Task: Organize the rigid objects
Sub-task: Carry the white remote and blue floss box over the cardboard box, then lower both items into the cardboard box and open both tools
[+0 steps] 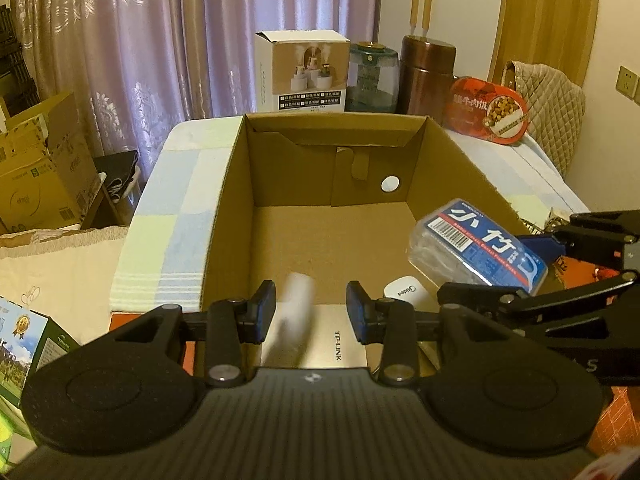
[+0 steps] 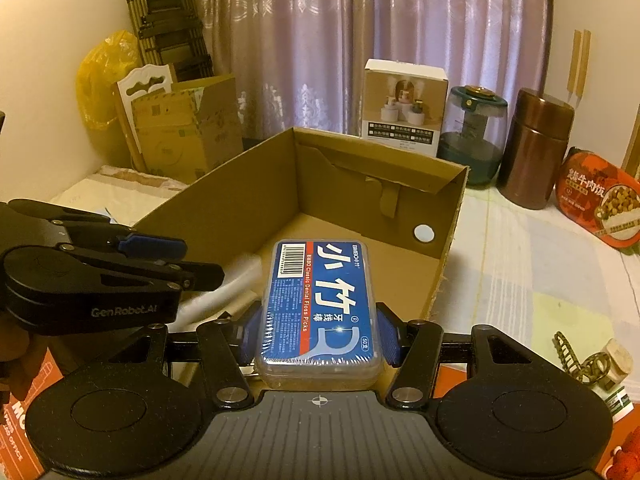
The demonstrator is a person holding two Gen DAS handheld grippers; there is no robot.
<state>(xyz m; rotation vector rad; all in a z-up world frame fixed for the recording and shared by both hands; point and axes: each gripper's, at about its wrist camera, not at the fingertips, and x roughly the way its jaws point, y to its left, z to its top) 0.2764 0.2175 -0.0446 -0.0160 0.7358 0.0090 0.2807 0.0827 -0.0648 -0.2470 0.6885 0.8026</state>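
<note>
An open cardboard box (image 1: 288, 168) (image 2: 224, 216) sits on the bed in front of both grippers. My right gripper (image 2: 320, 332) (image 1: 492, 268) is shut on a clear case of floss picks with a blue label (image 2: 320, 300) (image 1: 476, 248), holding it over the box's near right corner. My left gripper (image 1: 311, 312) (image 2: 180, 264) hovers over the near edge, its jaws a little apart. A blurred white cylinder (image 1: 296, 312) (image 2: 240, 276) shows in that gap, lower down inside the box and clear of the right pad. A silver TP-LINK unit (image 1: 340, 344) and a white Midea piece (image 1: 404, 292) lie on the box floor.
Behind the box stand a white product carton (image 1: 300, 72), a glass jar (image 1: 372, 76), a copper canister (image 1: 426, 76) and a red food tub (image 1: 488, 110). Cardboard boxes (image 1: 40, 168) stand on the left. A hair clip (image 2: 580, 360) lies on the bedcover at right.
</note>
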